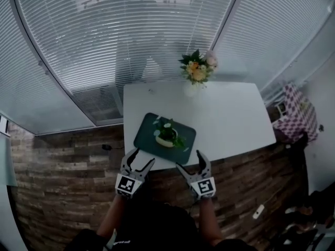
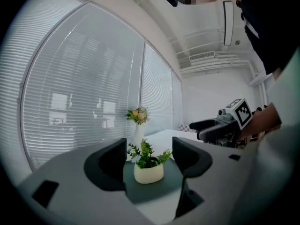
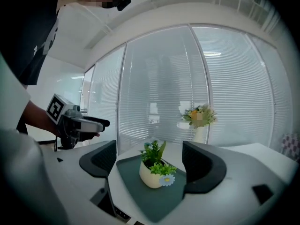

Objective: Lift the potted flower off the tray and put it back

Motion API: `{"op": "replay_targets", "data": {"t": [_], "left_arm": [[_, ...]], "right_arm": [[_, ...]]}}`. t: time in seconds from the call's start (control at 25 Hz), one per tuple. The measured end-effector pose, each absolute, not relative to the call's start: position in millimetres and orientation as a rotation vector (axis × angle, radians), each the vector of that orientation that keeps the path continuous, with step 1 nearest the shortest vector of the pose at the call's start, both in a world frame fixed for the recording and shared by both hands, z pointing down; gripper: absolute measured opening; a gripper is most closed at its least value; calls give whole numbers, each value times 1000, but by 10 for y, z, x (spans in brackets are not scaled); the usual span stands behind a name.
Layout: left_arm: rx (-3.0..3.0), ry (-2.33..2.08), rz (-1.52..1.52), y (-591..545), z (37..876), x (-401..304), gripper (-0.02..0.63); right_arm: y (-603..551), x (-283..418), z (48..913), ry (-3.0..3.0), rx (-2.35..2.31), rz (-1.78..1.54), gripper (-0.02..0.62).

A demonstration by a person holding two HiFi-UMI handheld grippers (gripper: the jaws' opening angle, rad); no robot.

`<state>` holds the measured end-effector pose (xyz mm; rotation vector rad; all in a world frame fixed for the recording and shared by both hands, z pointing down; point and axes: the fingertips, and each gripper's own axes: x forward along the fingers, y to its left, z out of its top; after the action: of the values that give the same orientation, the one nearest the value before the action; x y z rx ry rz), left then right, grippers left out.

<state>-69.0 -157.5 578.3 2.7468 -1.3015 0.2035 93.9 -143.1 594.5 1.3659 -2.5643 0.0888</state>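
Ahead, potted flower (image 1: 166,135) on tray (image 1: 145,136), beyond both grippers (image 1: 144,157) (image 1: 188,159)

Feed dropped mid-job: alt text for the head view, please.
A potted flower sits on a dark green tray near the front edge of a white table. The left gripper and right gripper, both open and empty, hover by the tray's near side. A vase of flowers stands at the far edge.
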Motion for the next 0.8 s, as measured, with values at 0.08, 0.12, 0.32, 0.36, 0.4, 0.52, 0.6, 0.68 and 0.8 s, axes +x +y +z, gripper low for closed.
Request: {"op": "replay_targets", "data": {"t": [0.08, 0.12, 0.32, 0.36, 0.4, 0.52, 0.6, 0.68, 0.8], "left_arm": [[2757, -1281, 230, -1610, 5862, -683, 282], [2757, -1271, 244, -1621, 5900, -683, 282], [2743, -1244, 286, -1783, 6094, -680, 282], [2744, -1240, 293, -1809, 6118, -679, 282], [2747, -1238, 294, -1829, 6122, -673, 282], [2797, -1217, 326, -1922, 6189, -628, 282], [2796, -1188, 361, -1955, 6298, -609, 282], [2773, -1171, 393, -1987, 6408, -605, 282], [2756, -1148, 440, -2059, 6523, -574, 282]], "right_arm": [[-1472, 935, 6019, -2555, 1357, 104, 400], [-1485, 935, 6044, -2552, 1361, 118, 400], [-1629, 960, 6202, -2529, 1349, 143, 402], [-1643, 970, 6260, -2522, 1345, 154, 402], [-1651, 980, 6316, -2514, 1340, 170, 402], [-1732, 976, 6397, -2497, 1323, 214, 402], [-1773, 956, 6470, -2491, 1305, 224, 402], [-1809, 950, 6551, -2479, 1296, 238, 403], [-1877, 991, 6701, -2458, 1295, 276, 405]]}}
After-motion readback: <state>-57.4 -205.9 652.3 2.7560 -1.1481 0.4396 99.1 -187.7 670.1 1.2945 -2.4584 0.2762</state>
